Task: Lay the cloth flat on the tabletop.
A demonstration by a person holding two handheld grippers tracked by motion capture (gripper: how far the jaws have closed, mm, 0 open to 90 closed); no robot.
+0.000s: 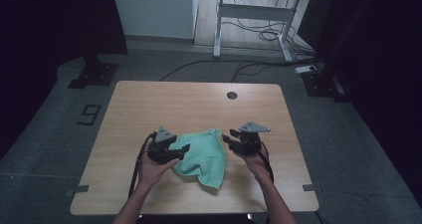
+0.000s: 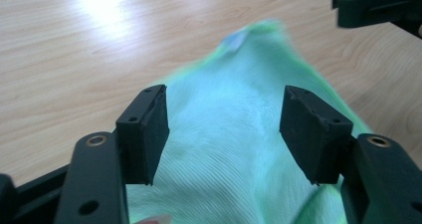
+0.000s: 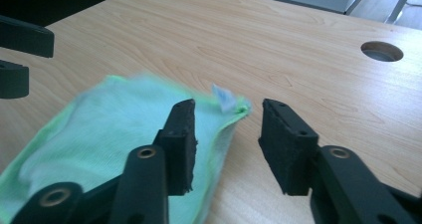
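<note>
Green cloth [image 1: 203, 154], white tag [image 3: 223, 98] visible

Dim room, grey floor [image 1: 50, 119], white desk frame [image 1: 259, 15], cables [image 1: 263, 35] behind.

our forearms coming in from below, left gripper [image 1: 180, 149] and right gripper [image 1: 230, 137] facing each other, near together, jaws spread wide on both
</note>
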